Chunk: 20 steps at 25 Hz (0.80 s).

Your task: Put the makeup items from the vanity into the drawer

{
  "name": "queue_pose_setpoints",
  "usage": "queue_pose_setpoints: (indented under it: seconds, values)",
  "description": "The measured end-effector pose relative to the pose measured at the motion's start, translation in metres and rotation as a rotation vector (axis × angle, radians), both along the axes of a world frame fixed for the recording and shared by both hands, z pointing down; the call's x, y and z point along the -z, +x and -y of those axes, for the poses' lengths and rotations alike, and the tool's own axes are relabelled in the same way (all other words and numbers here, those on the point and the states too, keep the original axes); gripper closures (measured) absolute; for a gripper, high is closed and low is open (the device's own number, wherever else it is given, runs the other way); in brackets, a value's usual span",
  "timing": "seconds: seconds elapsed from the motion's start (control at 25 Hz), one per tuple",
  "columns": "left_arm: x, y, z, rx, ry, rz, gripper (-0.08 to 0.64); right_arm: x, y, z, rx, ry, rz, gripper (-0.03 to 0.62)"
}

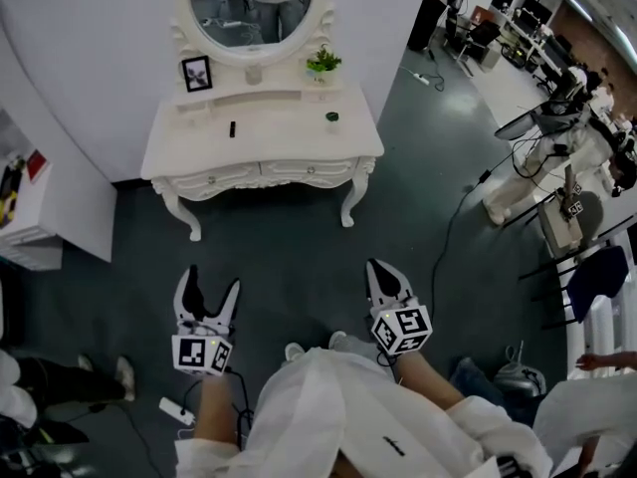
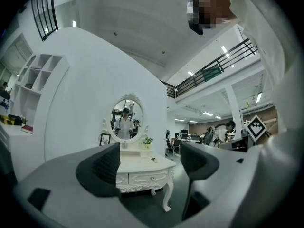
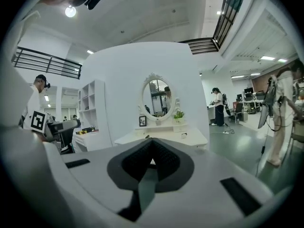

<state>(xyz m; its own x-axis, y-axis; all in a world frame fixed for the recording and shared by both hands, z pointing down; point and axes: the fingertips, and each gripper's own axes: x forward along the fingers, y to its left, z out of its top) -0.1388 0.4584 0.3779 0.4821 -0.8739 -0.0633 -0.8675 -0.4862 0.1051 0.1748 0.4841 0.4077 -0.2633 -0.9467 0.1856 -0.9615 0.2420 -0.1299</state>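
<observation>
1. My left claw [image 1: 212, 289] hangs over the dark grey-green floor [image 1: 289, 247], well apart from the counter's front edge. Its black-padded jaws stand wide apart with nothing between them.
2. The white carved vanity counter [image 1: 284, 137] stands against the white wall on curved legs. The drawer fronts [image 1: 299, 170] along its front edge are shut.
3. At the counter's back left corner, a small black-framed picture [image 1: 196, 73] stands upright on the raised rear shelf.
4. A small, slim black stick [image 1: 232, 128] lies on the counter top left of centre, nearer the back edge than the front. I cannot tell what kind of makeup it is.
5. An oval white-framed mirror [image 1: 251, 8] rises from the middle of the back edge.
6. A small green potted plant [image 1: 323, 63] sits on the rear shelf towards the back right corner.
7. A small round dark green jar [image 1: 332, 118] rests on the counter top near the right edge, well apart from the black stick.
8. My right claw [image 1: 384, 272] is over the floor too, near the person's white-sleeved arm. Its jaws are pressed together on nothing.
</observation>
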Motion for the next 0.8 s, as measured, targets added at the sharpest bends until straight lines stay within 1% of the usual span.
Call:
queue_pose_setpoints:
  seconds: [0.12,0.28,0.4,0.64,0.8]
  values:
    - [-0.005,-0.004,0.001,-0.002,-0.019,-0.022,0.184,-0.003,-0.002,-0.002,0.001,-0.008,-0.007,0.574]
    - [-0.009,-0.002,0.011,0.003,-0.018,-0.032,0.184,-0.012,0.001,0.005,-0.001,-0.018,-0.013,0.575]
    - [-0.012,0.001,0.019,0.014,-0.028,-0.030,0.184,-0.017,0.004,0.017,0.000,-0.024,0.000,0.574]
    - [-0.022,0.007,0.056,0.046,-0.048,-0.028,0.184,-0.028,0.007,0.065,0.043,-0.024,0.010,0.575]
    - [-0.015,0.016,0.098,0.077,-0.039,-0.031,0.184,-0.028,0.014,0.114,0.071,-0.025,0.037,0.575]
